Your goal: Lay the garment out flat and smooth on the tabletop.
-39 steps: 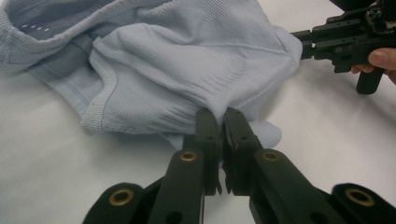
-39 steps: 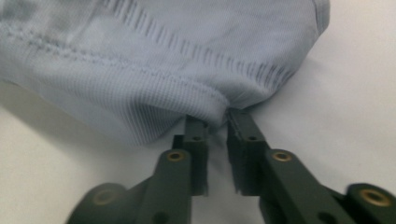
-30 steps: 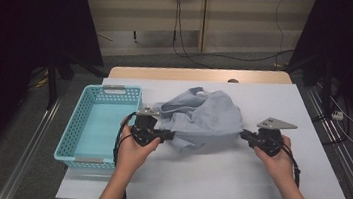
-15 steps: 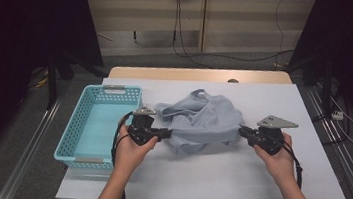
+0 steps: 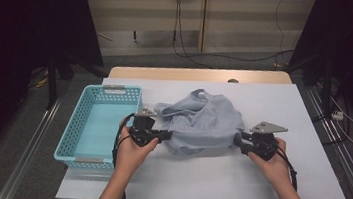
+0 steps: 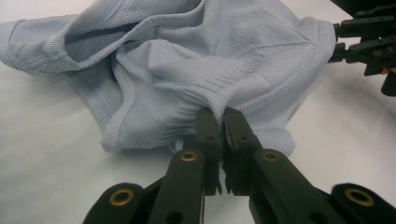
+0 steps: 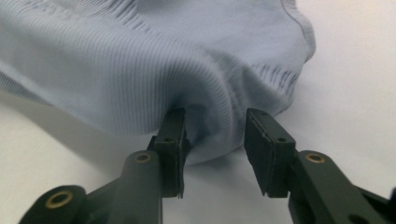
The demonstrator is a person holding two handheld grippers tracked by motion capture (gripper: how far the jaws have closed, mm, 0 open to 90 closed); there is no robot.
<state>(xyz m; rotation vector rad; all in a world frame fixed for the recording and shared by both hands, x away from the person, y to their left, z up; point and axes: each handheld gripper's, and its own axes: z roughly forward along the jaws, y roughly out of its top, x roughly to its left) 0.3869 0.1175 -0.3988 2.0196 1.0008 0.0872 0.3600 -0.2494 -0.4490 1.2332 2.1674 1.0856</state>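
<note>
A light blue knit garment point(image 5: 202, 122) lies bunched on the white table point(image 5: 204, 188) between my two grippers. My left gripper point(image 5: 166, 136) is at its left edge. In the left gripper view the jaws point(image 6: 219, 114) are shut on a pinched fold of the garment point(image 6: 210, 56). My right gripper point(image 5: 238, 139) is at the garment's right edge. Its jaws point(image 7: 215, 116) have just been opening and stand apart, with a bulge of the garment point(image 7: 140, 60) between them and the right pad off the cloth. The right gripper point(image 6: 341, 39) also shows far off in the left gripper view.
A turquoise plastic basket point(image 5: 72, 133) stands on the table's left side, right beside my left hand. The table's front edge is close below my forearms. Beyond the far edge are a floor with cables and dark stands.
The cloth between the grippers has slackened a little and its left flap has dropped toward the table. Both hands have stayed nearly in place.
</note>
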